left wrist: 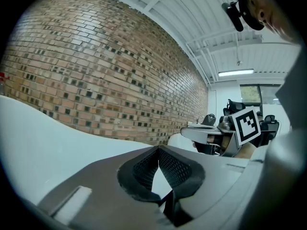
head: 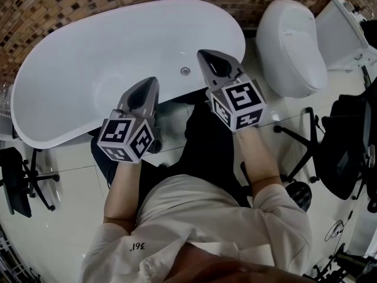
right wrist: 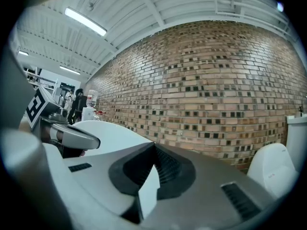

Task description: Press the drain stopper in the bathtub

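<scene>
Left gripper (head: pixel 152 84) and right gripper (head: pixel 203 55) hover mid-frame, pinched shut and empty, beside the white oval bathtub (head: pixel 88 58) and its small round metal drain stopper (head: pixel 185 71), guessing closed tips poke better.

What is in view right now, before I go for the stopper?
tub: one, white, upper left
stopper: one, silvery, on the tub floor, just left of the right gripper's tip in the head view
toilet: one, white, right of the tub
wall: brown brick, behind the tub
chairs: two, black, one far left, one far right
floor: white tile
shirt: cream, bottom centre
trousers: black, centre
left gripper: grey, shut, empty, at the tub's near rim
right gripper: grey, shut, empty, over the tub
</scene>
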### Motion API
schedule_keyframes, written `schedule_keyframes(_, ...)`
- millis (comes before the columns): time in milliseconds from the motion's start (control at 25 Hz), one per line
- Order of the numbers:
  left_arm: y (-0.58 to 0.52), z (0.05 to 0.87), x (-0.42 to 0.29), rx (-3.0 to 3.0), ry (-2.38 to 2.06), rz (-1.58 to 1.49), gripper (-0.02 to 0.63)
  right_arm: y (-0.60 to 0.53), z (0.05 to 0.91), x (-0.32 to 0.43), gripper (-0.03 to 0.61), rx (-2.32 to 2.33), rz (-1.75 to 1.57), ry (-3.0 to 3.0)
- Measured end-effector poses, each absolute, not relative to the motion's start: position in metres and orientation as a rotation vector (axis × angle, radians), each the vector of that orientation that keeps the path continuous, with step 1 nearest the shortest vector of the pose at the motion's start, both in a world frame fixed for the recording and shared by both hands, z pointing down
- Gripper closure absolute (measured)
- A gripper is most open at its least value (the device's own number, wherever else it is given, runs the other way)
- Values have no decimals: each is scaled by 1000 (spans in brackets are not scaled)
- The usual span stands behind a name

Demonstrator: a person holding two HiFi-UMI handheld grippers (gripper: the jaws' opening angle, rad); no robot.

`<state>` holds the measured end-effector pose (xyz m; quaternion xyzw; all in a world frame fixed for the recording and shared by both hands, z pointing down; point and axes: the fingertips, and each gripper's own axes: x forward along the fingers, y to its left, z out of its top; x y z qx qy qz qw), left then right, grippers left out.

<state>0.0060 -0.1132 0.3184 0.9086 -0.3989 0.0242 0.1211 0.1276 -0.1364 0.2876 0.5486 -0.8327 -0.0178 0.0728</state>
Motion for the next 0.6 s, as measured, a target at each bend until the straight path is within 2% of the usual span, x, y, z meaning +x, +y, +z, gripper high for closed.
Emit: schedule_keyframes(600, -104, 315, 6, 2657, -1177, 61, 606, -132, 286, 123, 563, 1624, -73, -2506)
